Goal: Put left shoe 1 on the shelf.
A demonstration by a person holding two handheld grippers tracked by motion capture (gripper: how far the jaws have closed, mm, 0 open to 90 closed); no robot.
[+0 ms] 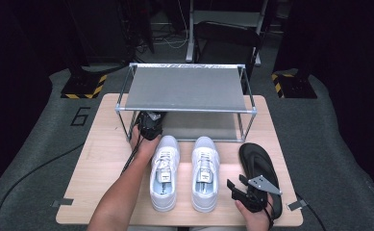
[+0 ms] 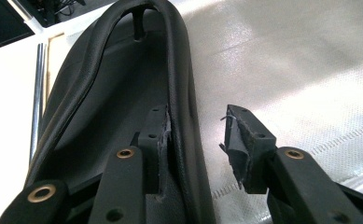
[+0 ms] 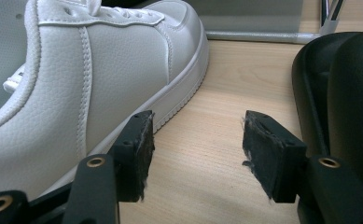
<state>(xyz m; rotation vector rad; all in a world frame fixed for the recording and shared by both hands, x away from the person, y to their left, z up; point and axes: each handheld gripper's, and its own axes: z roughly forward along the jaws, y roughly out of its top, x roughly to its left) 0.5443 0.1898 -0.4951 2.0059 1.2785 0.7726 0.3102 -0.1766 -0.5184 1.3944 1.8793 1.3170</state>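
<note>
Left gripper view: my left hand-held gripper [image 2: 195,149] has its jaws apart, black sandal [image 2: 123,93] strap beside its left jaw; right hand-held gripper [image 3: 195,154] gapes between white sneaker [image 3: 90,79] and second sandal [image 3: 342,98].

looks like a lab or test studio, small light wooden desk [image 1: 93,168] on grey carpet with a painted number six [image 1: 81,116], yellow-black hazard-striped stand bases [image 1: 84,87], loose black cables [image 1: 26,175], dark surroundings

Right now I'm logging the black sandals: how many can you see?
2. One sandal lies on the table right of the white sneakers; the other sandal lies on the rack's lower shelf between the left gripper's open jaws.
</note>
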